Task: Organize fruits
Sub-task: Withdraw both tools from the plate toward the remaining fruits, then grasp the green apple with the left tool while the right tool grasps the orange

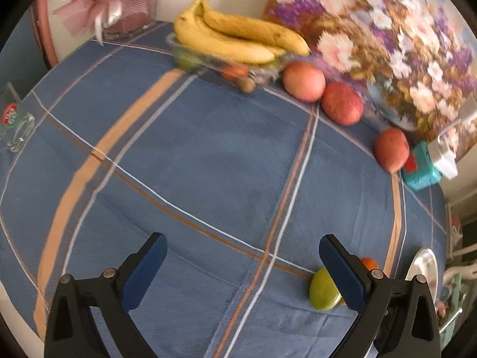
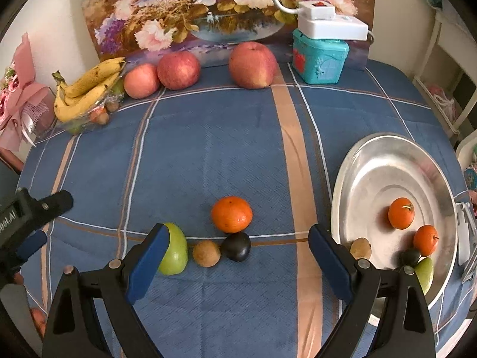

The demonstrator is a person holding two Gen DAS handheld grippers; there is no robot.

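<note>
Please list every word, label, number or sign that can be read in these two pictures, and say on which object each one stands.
White lettering on the left gripper, at the picture's left edge: cut off, only fragments show; not readable.
Red and green round logo on the glass mug: too blurred to read.
Red sticker on the teal box: a picture, no readable words.
No other text, number or sign is visible.

Between the right tongs (image 2: 235, 253) lie a tangerine (image 2: 232, 214), plum (image 2: 237, 246) and small round fruit (image 2: 206, 253), touching; a pear (image 2: 176, 253) sits at the left finger. Right of them a tray (image 2: 372, 173) holds five fruits. Far ahead, three apples (image 2: 252, 65) line a painting (image 2: 208, 9), bananas (image 2: 86, 89) to their left
</note>
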